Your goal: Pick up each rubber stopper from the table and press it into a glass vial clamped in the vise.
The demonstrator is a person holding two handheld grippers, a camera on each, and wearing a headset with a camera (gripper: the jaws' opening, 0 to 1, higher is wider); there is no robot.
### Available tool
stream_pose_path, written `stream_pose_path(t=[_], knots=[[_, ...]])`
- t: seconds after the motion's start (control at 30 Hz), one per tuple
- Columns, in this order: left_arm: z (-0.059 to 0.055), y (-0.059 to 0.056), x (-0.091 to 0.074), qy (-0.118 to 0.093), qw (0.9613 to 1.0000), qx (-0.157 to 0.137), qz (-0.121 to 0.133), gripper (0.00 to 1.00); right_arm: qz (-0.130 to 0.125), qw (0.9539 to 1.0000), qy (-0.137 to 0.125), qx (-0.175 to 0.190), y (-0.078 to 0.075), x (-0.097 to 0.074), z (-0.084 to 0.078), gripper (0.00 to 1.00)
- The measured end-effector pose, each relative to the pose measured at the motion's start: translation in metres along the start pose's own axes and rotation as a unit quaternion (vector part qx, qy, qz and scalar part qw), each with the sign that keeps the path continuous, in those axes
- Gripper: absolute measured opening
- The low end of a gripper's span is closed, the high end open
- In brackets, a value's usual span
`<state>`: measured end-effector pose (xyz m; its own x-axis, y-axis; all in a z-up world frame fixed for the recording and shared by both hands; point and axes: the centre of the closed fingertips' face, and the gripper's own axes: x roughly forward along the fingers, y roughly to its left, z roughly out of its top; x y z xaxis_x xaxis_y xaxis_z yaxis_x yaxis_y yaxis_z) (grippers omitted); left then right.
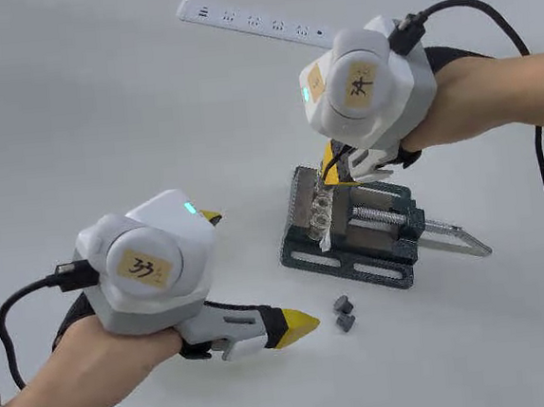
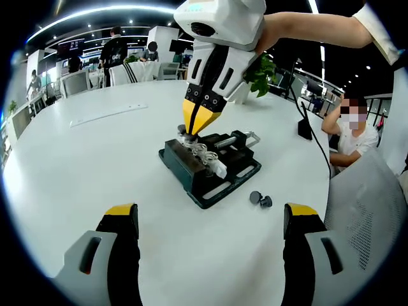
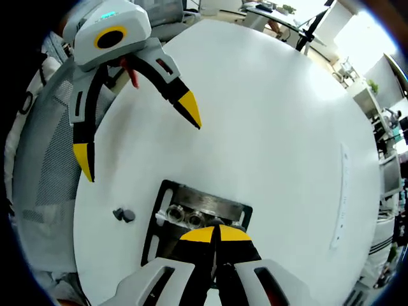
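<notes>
Your right hand-held gripper point(image 3: 213, 234) has its yellow tips pressed together directly over the vise point(image 1: 394, 236). They cover the near end of the row of glass vials point(image 3: 183, 218), so you cannot tell whether a stopper is pinched between them, nor how many vials are clamped in all. Two open vial mouths show clearly in the right gripper view, just beyond the tips. In the left gripper view a small dark shape sits under those tips, too small to make out. Your left hand-held gripper point(image 1: 254, 270) hovers over the surface point(image 1: 101, 104) to the near left of the vise, its jaws wide apart with nothing between them. Two rubber stoppers point(image 1: 344, 313) lie loose on the surface, close together, near the vise's base on your side and just ahead of the left hand-held gripper's lower tip. There is one vise, and one white power strip point(image 1: 256, 19) lies well beyond it. A black cable trails from each hand-held gripper. The surface is a plain white round table in an open office with ceiling strip lights, a potted plant point(image 2: 261, 70), mesh chairs, and several people sitting or standing in the background.
</notes>
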<state>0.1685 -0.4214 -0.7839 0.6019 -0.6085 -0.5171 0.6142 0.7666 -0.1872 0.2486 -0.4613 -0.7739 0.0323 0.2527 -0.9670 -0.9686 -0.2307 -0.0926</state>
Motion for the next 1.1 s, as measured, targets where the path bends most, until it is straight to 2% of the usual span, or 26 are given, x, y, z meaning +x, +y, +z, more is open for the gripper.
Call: stream_pose_path(t=[0.07, 0.13, 0.2, 0.4, 0.47, 0.53, 0.6, 0.87, 0.93, 1.1], knots=[[0.0, 0.0, 0.0, 0.003, 1.0, 0.004, -0.001, 0.93, 0.001, 0.9999, -0.006, -0.015, -0.001, -0.001, -0.002, 0.0], [0.0, 0.0, 0.0, 0.003, 1.0, 0.005, -0.001, 0.94, 0.004, 0.9997, -0.022, 0.007, -0.003, 0.0, 0.0, 0.0], [0.002, 0.001, -0.001, 0.0, 1.0, 0.005, 0.001, 0.94, 0.007, 0.9996, -0.027, 0.01, -0.003, -0.002, -0.001, 0.0], [0.005, 0.002, -0.001, 0.001, 1.0, 0.008, 0.0, 0.94, 0.012, 0.9996, -0.027, 0.004, -0.004, -0.002, 0.0, 0.0], [0.006, 0.003, -0.001, 0.001, 1.0, 0.007, 0.001, 0.94, 0.013, 0.9994, -0.032, 0.005, -0.005, -0.002, -0.001, 0.0], [0.005, 0.003, -0.001, 0.001, 1.0, 0.007, 0.001, 0.93, 0.021, 0.9986, -0.04, 0.027, -0.007, -0.002, 0.0, 0.0], [0.005, 0.003, -0.001, 0.001, 1.0, 0.007, 0.001, 0.93, 0.024, 0.9986, -0.042, 0.019, -0.008, -0.003, -0.001, 0.0], [0.003, 0.004, -0.002, 0.002, 1.0, 0.005, 0.003, 0.93, 0.051, 0.9981, -0.031, 0.013, -0.008, -0.004, -0.002, 0.0], [0.003, 0.005, -0.003, 0.003, 1.0, 0.005, 0.004, 0.93, 0.052, 0.9982, -0.029, 0.009, -0.008, -0.006, -0.003, 0.03], [0.002, 0.006, -0.003, 0.004, 1.0, 0.004, 0.005, 0.93, 0.05, 0.9982, -0.03, 0.012, -0.013, -0.007, -0.004, 0.0]])
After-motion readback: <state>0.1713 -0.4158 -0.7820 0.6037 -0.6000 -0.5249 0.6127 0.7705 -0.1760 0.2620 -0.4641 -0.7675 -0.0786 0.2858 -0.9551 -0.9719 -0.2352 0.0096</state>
